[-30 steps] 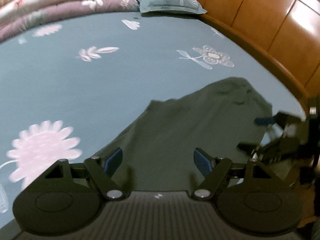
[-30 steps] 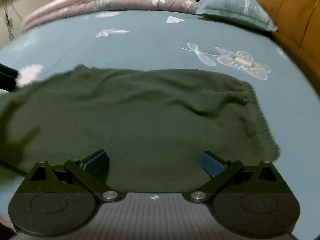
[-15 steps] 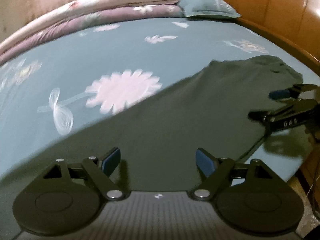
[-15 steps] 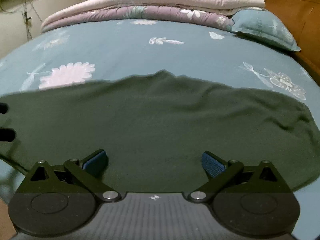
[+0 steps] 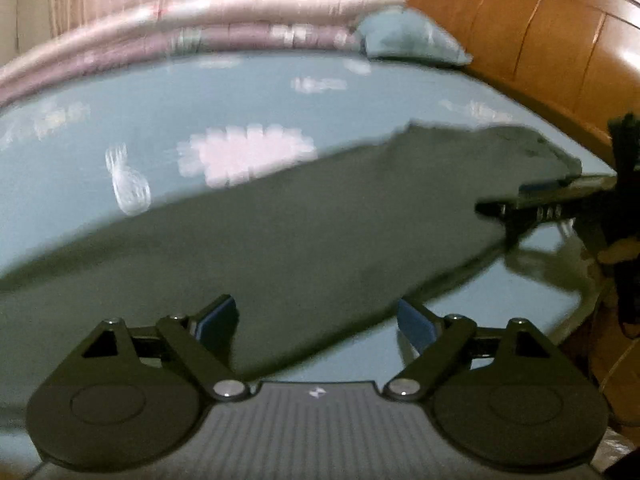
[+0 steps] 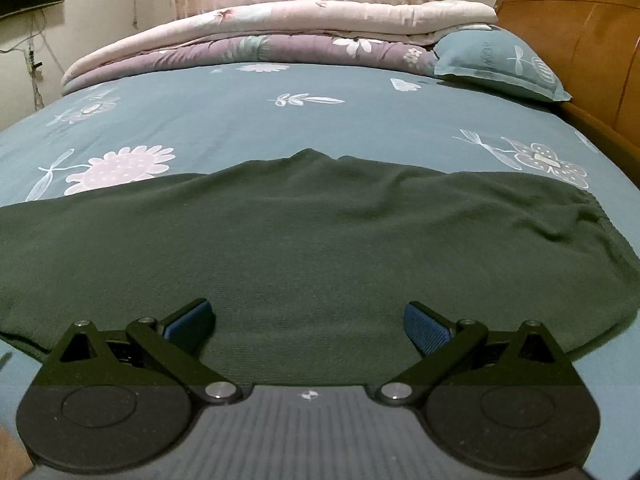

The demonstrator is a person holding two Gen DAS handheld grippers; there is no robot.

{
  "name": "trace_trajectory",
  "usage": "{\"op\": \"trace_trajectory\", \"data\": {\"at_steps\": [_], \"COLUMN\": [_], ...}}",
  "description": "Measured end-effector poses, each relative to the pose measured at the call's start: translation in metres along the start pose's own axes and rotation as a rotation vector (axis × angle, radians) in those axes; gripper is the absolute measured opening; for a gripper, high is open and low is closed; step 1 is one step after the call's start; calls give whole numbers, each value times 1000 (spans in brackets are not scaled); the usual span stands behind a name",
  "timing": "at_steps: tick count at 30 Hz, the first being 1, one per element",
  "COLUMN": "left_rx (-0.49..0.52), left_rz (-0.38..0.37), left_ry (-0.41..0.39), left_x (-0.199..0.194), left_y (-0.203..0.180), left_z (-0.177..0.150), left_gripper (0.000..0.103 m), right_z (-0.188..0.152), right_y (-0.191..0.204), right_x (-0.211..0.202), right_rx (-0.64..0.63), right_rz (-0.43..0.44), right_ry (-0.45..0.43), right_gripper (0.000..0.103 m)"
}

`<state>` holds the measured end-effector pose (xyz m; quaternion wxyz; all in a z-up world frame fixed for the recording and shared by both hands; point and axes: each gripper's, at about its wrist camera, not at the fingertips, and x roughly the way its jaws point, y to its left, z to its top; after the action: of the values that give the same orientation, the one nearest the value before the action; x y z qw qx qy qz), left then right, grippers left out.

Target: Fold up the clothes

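the dark green garment (image 6: 304, 240) lay spread across the bed (image 6: 320, 120); left tongs (image 5: 316, 316) were widening, right tongs (image 6: 308, 320) released, both empty above it.

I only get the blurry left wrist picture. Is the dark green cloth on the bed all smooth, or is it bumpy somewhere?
Observer: It's bumpy. In the right wrist view, the dark green knit garment has wrinkles near its right end.
Operator: Are the other grabber's fingers pinching it?
Observer: No. The right gripper is open, its blue pads wide apart above the cloth.
Operator: What are those blurry white blobs on the sheet?
Observer: Printed flowers. A pink daisy sits just beyond the garment's far edge on the teal bedsheet.
Operator: And the stuff at the back?
Observer: Folded floral quilts and a teal pillow.
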<state>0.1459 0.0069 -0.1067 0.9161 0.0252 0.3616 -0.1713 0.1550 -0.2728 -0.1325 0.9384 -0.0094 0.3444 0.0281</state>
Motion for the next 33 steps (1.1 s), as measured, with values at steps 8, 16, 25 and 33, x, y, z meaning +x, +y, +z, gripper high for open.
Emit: {"op": "trace_trajectory", "data": {"at_steps": [8,16,25,33], "left_rx": [-74,-230,-289,-537], "left_rz": [72,127,42,145], "left_ry": [-86,-66,-175,-184], "left_x": [-17,-24,-10,-10], "left_y": [25,67,93,141], "left_z": [11,-1,38,12], "left_gripper": [89,89,89,89], "right_z": [-1,-2,-1,0], "right_y": [-1,0,1,2], "right_x": [0,0,-1,-1], "right_rx": [6,9,14,20], "right_rz": [-2,-7,-18,-30], "right_ry": [-7,-11,-9,-1], "right_gripper": [103,103,103,103]}}
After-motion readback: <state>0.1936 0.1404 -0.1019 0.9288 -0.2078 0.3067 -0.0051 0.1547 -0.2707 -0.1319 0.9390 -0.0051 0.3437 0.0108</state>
